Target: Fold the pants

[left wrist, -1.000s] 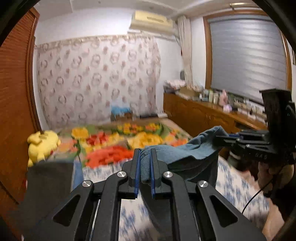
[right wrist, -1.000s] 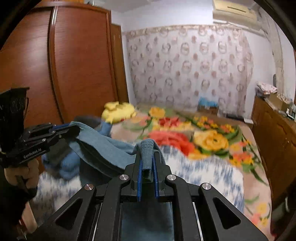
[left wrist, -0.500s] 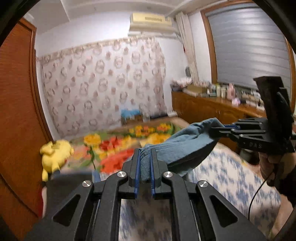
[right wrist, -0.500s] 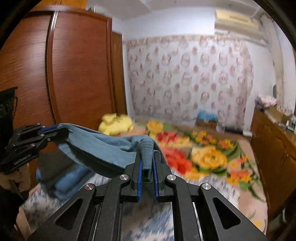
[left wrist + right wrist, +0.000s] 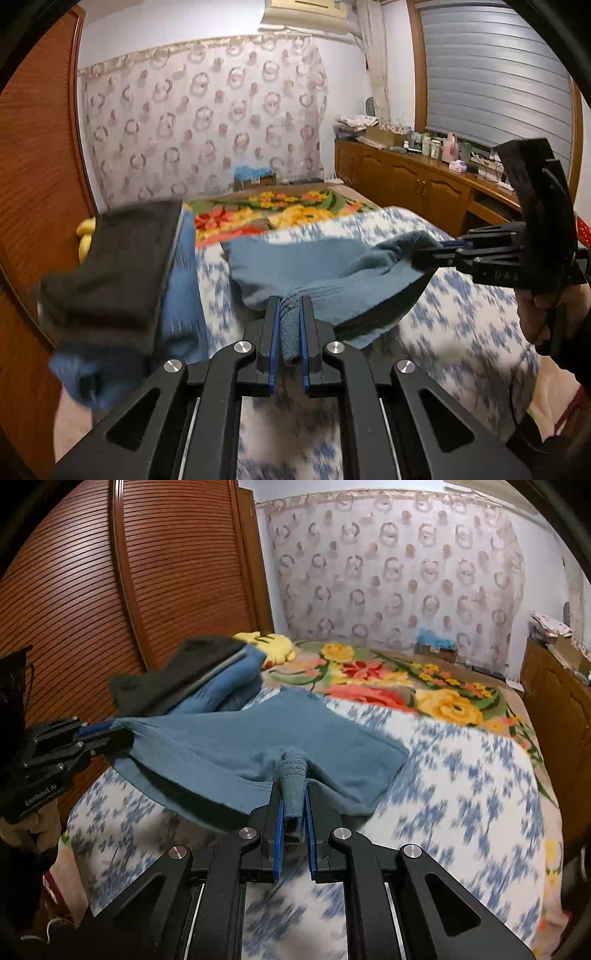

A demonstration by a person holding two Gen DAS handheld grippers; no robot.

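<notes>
- Our left gripper (image 5: 288, 325) is clamped on a bunched fold of the blue pants (image 5: 317, 269), the cloth squeezed between its blue pads.
- Our right gripper (image 5: 293, 812) pinches another bunched edge of the same pants (image 5: 266, 738) in the same way; each gripper also shows in the other's view, off to the side with cloth in its tips.
- The pants hang slung between our two grips, with their far part lying on the blue-and-white bedspread (image 5: 461, 794) of the bed.
- We judge the fabric soft, light and limp: it sags wherever we do not hold it, keeps no shape, and looks like a knit that may stretch if we pull our hands apart too hard.
- It looks neither slippery nor fragile, so a firm pinch at an edge or corner should hold. Grips at matching corners would keep the fold square.
- Just left of the pants is a stack of folded clothes (image 5: 122, 266), dark grey on top of blue. We think it is the thing most likely to be knocked or overlapped as the cloth goes down.
- A yellow plush toy (image 5: 273, 646) lies beyond the stack, near the wooden wardrobe (image 5: 147, 572).
- A flowered blanket (image 5: 406, 690) covers the far half of the bed, well clear of the pants.
- The wooden cabinet (image 5: 413, 181) along the right wall holds small bottles too blurred to name.
</notes>
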